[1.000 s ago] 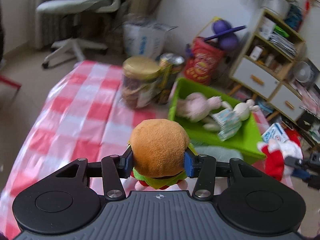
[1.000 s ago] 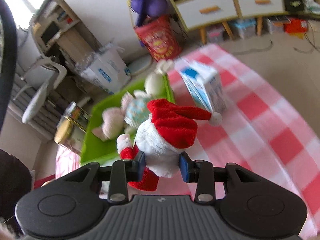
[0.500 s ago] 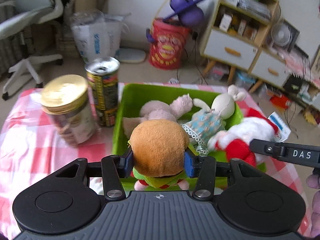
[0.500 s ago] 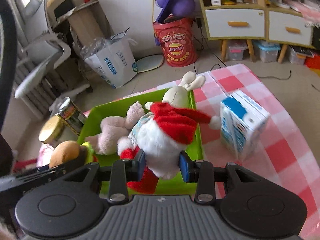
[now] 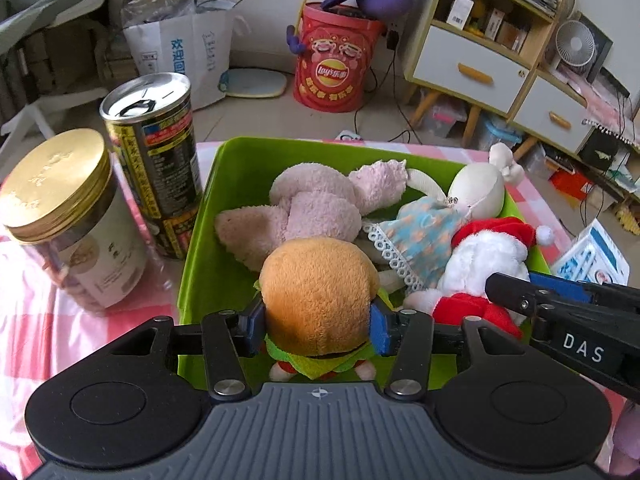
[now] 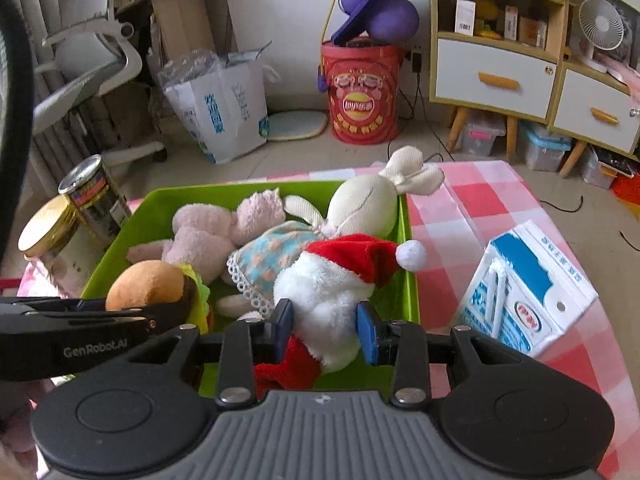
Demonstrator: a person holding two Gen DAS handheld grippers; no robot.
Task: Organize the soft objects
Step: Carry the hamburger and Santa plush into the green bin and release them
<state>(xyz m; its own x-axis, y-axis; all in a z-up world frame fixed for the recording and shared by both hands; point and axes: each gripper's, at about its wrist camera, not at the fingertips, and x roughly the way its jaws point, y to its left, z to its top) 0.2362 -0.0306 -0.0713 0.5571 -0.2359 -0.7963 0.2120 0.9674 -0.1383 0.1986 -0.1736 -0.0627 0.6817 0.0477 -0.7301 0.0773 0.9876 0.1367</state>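
green plastic bin [image 5: 224, 184], already holding a pink plush [image 5: 308, 208] and a rabbit doll [image 5: 460, 208]. a burger plush [image 5: 320, 292] is pinched by the left gripper [image 5: 316, 326] and a santa plush [image 6: 332, 288] by the right gripper [image 6: 324, 326], both over the bin's near end. risk: if released together, the crowded toys may be pushed over the rim.

Lived-in home room: checked tablecloth [image 6: 472, 200], drawer cabinet [image 6: 496, 76], desk fan [image 6: 602, 26], office chair [image 6: 92, 64], Lay's bin [image 5: 334, 68].
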